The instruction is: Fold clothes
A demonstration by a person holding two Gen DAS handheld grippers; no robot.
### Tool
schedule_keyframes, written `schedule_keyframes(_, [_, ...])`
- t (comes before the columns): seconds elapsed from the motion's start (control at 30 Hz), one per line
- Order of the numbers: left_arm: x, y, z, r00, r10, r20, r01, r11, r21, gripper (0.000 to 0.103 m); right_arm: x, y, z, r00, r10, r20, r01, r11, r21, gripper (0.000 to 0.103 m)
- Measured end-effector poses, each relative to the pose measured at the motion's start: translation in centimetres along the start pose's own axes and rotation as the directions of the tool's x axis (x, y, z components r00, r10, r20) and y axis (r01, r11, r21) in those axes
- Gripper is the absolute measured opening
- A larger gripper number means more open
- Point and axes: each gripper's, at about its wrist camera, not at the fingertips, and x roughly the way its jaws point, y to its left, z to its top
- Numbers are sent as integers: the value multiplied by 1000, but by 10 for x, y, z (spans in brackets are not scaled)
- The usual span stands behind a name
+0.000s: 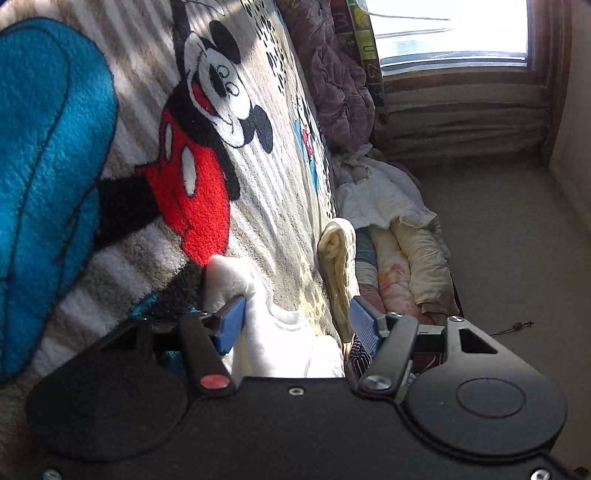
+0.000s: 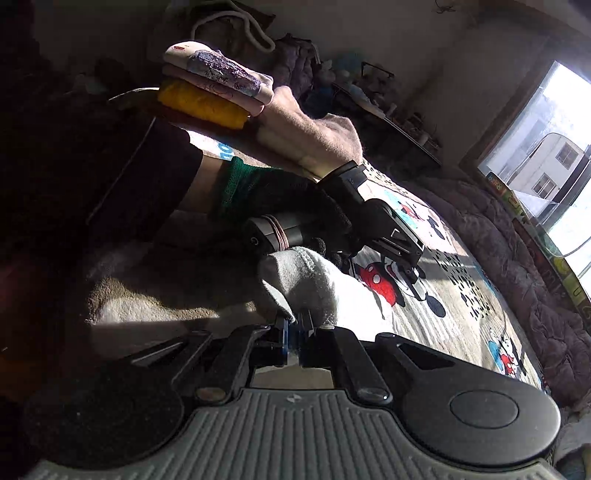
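Note:
A white fleece garment [image 1: 273,332] lies on the cartoon-mouse blanket [image 1: 207,147], bunched between the spread blue pads of my open left gripper [image 1: 297,325]. A fold of it rests against the left pad [image 1: 231,325]. A cream cloth [image 1: 336,258] hangs beside the right pad [image 1: 364,325]. In the right wrist view my right gripper [image 2: 295,326] is shut on a raised corner of the white garment [image 2: 306,284]. Beyond it is the left gripper [image 2: 408,264], held by a person's hand [image 2: 314,136] and a dark glove with a green cuff [image 2: 236,184].
A stack of folded clothes, pink on yellow [image 2: 214,85], sits at the upper left. A purple quilt [image 1: 332,81] lines the bed's far edge below a bright window [image 1: 450,33]. Folded pale linens [image 1: 399,251] lie beside the bed on the grey carpet [image 1: 509,240].

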Motion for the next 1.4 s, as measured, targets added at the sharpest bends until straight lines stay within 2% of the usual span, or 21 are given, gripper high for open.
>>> schedule_keyframes(0.17, [1, -1, -1, 1000, 11, -4, -11, 1000, 20, 63, 17, 19, -15, 996, 39, -82, -42, 999, -33, 7])
schedule_keyframes(0.27, [0, 1, -2, 1000, 6, -5, -6, 1000, 13, 63, 23, 32, -24, 990, 42, -133, -56, 993, -100, 7])
schedule_keyframes(0.4, [0, 2, -2, 1000, 5, -7, -5, 1000, 19, 62, 2, 19, -23, 995, 22, -100, -25, 999, -24, 7])
schedule_keyframes(0.5, [0, 3, -3, 1000, 6, -11, -6, 1000, 30, 62, -8, 18, -30, 992, 9, -124, -14, 999, -39, 7])
schedule_keyframes(0.57, [0, 3, -3, 1000, 5, -15, -4, 999, 33, 62, -4, 27, -37, 987, 11, -159, -21, 998, -65, 8])
schedule_keyframes(0.7, [1, 0, -4, 1000, 12, -14, -12, 999, 45, 63, -2, 44, -31, 974, 74, -213, -93, 993, -77, 14])
schedule_keyframes(0.8, [3, -2, -6, 1000, 20, -11, -20, 998, 56, 63, -23, 42, -27, 967, 80, -243, -100, 992, -71, 13])
schedule_keyframes(0.9, [3, -2, -6, 1000, 23, -9, -22, 998, 62, 63, -52, 22, -21, 965, 75, -250, -74, 997, 12, 13])
schedule_keyframes(0.97, [3, -2, -6, 1000, 23, -7, -22, 998, 63, 64, -65, 2, -10, 979, 29, -200, -3, 992, 129, 13])
schedule_keyframes(1.03, [3, -2, -8, 1000, 28, 1, -28, 997, 74, 64, -67, -17, 5, 990, -45, -131, 79, 960, 267, 14])
schedule_keyframes(1.13, [3, -4, -11, 999, 34, 13, -35, 995, 95, 64, -35, -32, 32, 992, -101, -75, 123, 901, 415, 18])
schedule_keyframes(1.23, [3, -4, -12, 999, 36, 21, -38, 994, 103, 63, 20, -9, 30, 988, -16, -154, 80, 905, 419, 19])
schedule_keyframes(1.3, [5, -4, -12, 999, 39, 23, -41, 994, 105, 63, 62, 17, -2, 959, 9, -283, 100, 925, 366, 20])
schedule_keyframes(1.33, [5, -5, -12, 999, 38, 24, -40, 993, 107, 63, 64, 25, -13, 976, -30, -214, 110, 922, 372, 21])
schedule_keyframes(1.4, [3, -8, -13, 999, 40, 31, -44, 992, 118, 64, 60, 25, -15, 979, -37, -200, 115, 913, 392, 21])
